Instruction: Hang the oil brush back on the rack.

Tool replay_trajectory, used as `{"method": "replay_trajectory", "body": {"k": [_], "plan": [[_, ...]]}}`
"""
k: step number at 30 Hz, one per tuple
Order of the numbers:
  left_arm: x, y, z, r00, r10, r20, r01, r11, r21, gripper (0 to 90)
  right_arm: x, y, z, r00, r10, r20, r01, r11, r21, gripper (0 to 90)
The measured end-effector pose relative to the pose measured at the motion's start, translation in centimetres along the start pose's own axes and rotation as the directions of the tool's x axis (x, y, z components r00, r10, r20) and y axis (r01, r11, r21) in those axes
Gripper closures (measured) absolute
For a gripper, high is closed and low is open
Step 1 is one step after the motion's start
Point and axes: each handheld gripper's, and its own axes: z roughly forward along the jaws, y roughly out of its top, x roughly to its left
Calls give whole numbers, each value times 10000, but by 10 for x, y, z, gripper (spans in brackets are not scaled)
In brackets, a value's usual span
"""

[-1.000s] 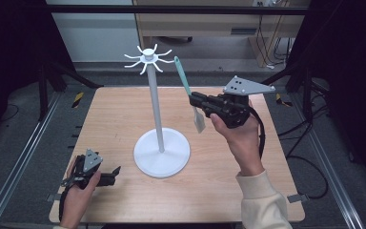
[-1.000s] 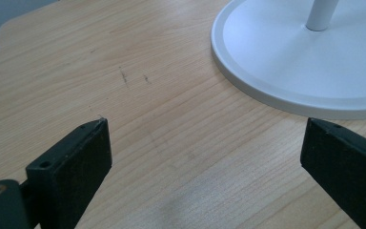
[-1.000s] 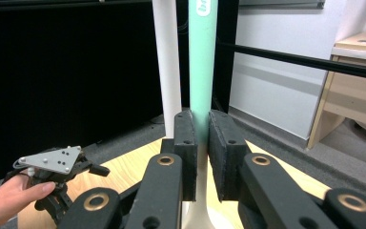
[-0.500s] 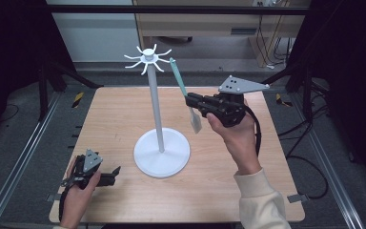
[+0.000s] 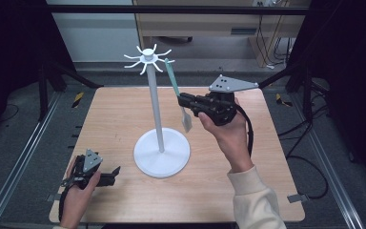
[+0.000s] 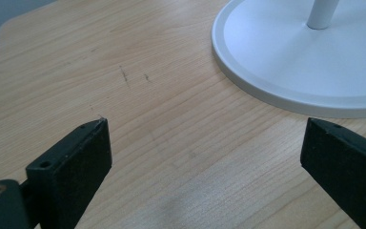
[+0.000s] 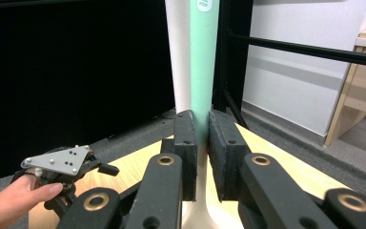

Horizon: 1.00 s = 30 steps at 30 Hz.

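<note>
A white stand [image 5: 155, 105] with a round base [image 5: 162, 153] and a ring of hooks [image 5: 147, 57] on top stands mid-table. My right gripper [image 5: 182, 101] is shut on a spatula [image 5: 173, 81] with a mint-green handle and a pale blade [image 5: 186, 120], held upright just right of the pole. The handle's top end is close by a hook; whether they touch is unclear. In the right gripper view the jaws [image 7: 202, 129] clamp the green handle [image 7: 203, 57] in front of the pole [image 7: 177, 52]. My left gripper [image 5: 114, 174] rests open on the table at front left, empty [image 6: 200, 157], facing the base [image 6: 305, 62].
The wooden table [image 5: 248, 191] has bare wood around the stand. Black frame rails run along both sides, and a cabinet [image 5: 205, 24] stands behind. A cable [image 5: 250, 138] trails from the right gripper over the hand.
My right gripper has carried the spatula left toward the stand, bringing the handle's top near the hooks. The left gripper has stayed put.
</note>
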Motion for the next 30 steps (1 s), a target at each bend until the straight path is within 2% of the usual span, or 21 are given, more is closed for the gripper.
{"method": "replay_trajectory", "body": {"k": [13,16,18,25,30], "plan": [[2,-1,-1,10000,-62,-2,62,10000,-28,29,6,-3,8,9978,-319,575,322,9995,-28,823],[1,0,-1,10000,-38,27,38,10000,-14,29,7,-3,10,9981,-321,534,323,9995,-12,830],[2,-1,-1,10000,-64,8,64,10000,-33,29,7,-4,11,9983,-346,476,350,9994,-61,890],[3,-1,-2,10000,-100,-2,100,9999,-48,29,5,-4,12,9984,-288,485,291,9996,-56,886],[2,-1,-1,10000,-84,21,84,10000,-47,29,8,-3,9,9943,-534,925,525,9985,126,875]]}}
